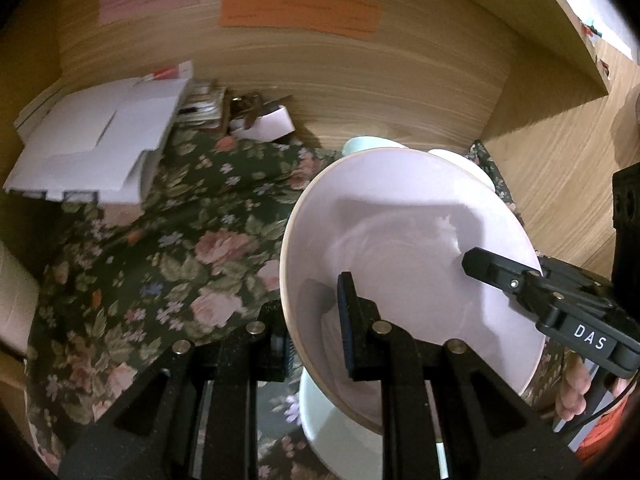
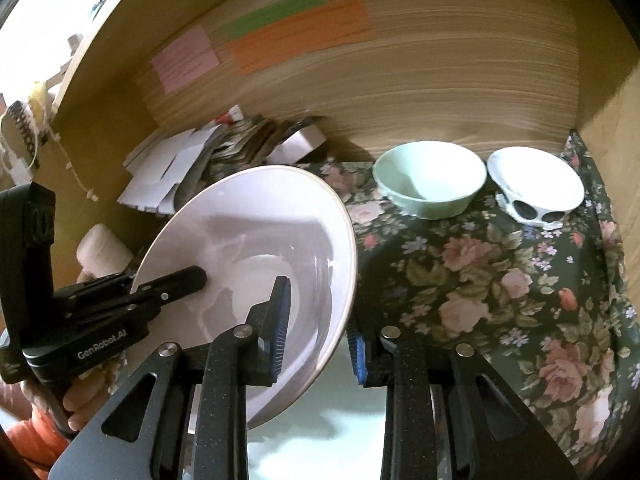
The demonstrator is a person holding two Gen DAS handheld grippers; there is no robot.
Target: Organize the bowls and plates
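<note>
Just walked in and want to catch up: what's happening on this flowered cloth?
A person holds a pale pink plate tilted above the flowered cloth, gripped on opposite edges by both tongs: the left tongs and the right tongs, each shut on its rim. A light green dish lies underneath. Further back stand a green bowl and a white bowl.

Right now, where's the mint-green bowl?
Right wrist view, upper centre-right: the green bowl sits on the floral cloth by the wooden back wall, directly left of the white bowl.
</note>
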